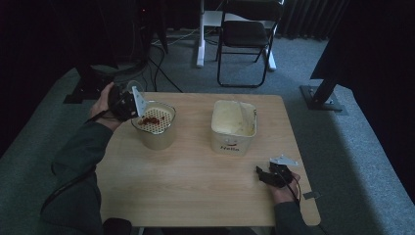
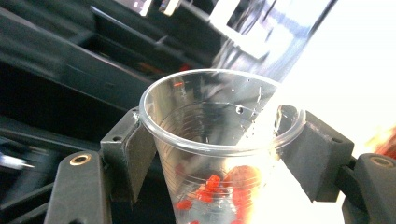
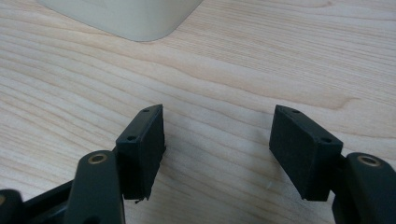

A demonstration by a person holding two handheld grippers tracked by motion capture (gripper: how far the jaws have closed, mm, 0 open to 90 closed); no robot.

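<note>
Clearly the left hand-held gripper (image 2: 219,154) clamps a clear, ribbed plastic cup (image 2: 219,140), tipped over the perforated strainer pot (image 1: 155,125) where red bits (image 1: 150,120) lie. Tilting slowly should free the wet pieces clinging inside. Right of it sits a cream square bucket (image 1: 234,128); the right hand-held gripper (image 3: 217,149) rests open, empty, on the woodgrain bench (image 1: 195,181).

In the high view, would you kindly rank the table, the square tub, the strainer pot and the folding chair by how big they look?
1. Table, clearly largest.
2. Folding chair, though it stands farther away, so its true size is unsure.
3. Square tub and strainer pot look about alike, so I would not rank them.
</note>
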